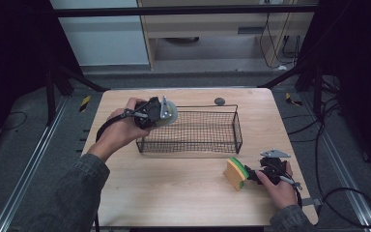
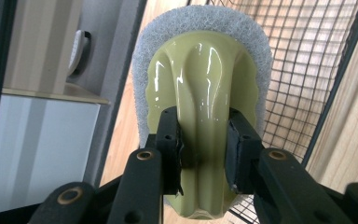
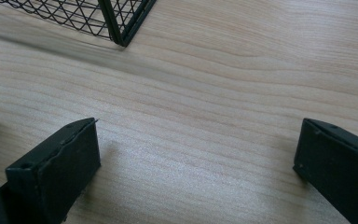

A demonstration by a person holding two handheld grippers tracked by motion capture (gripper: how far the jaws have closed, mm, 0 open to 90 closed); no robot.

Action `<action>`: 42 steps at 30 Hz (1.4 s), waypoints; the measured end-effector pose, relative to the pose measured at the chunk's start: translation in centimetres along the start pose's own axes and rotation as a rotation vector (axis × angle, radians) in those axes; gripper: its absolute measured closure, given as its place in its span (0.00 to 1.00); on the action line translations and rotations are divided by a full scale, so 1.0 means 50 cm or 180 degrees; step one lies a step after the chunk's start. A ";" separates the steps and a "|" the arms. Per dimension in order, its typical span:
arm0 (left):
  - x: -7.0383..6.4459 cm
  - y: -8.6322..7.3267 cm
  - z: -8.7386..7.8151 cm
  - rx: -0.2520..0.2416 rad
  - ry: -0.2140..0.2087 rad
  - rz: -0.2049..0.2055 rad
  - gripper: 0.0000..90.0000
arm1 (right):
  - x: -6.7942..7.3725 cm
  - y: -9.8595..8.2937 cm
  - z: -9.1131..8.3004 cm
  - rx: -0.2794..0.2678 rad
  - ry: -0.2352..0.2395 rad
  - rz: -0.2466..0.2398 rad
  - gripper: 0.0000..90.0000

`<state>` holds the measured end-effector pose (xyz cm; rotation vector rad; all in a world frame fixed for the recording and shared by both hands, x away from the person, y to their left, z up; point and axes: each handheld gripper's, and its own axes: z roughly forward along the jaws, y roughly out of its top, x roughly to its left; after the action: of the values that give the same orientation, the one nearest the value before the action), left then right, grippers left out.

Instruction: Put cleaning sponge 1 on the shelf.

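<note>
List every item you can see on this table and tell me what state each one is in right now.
Left gripper: shut on the scrubber, held above the basket's left end.
Scrubber: gripped by its glossy green handle, grey pad facing away.
Wire basket: upright on the table, nothing visible inside.
Sponge: standing on edge on the table, beside the right gripper.
Right gripper: open, holding nothing, low over the table.
</note>
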<state>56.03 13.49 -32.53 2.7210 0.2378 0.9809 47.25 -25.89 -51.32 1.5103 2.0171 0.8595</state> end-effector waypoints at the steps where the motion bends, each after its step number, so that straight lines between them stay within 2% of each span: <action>1: -0.002 -0.002 0.003 0.0017 -0.0014 0.0004 0.78 | 0.000 0.000 0.000 0.0000 0.0000 -0.0001 0.00; 13: -0.015 -0.015 0.034 0.0105 -0.0119 0.0030 0.78 | 0.000 0.000 0.000 0.0006 0.0003 0.0010 0.00; 42: -0.017 -0.018 0.074 0.0186 -0.0244 0.0042 0.78 | 0.000 0.000 0.000 0.0006 0.0001 0.0010 0.00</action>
<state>57.72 13.53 -36.04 2.8097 0.2384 0.8844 47.26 -25.86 -51.31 1.5149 2.0167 0.8594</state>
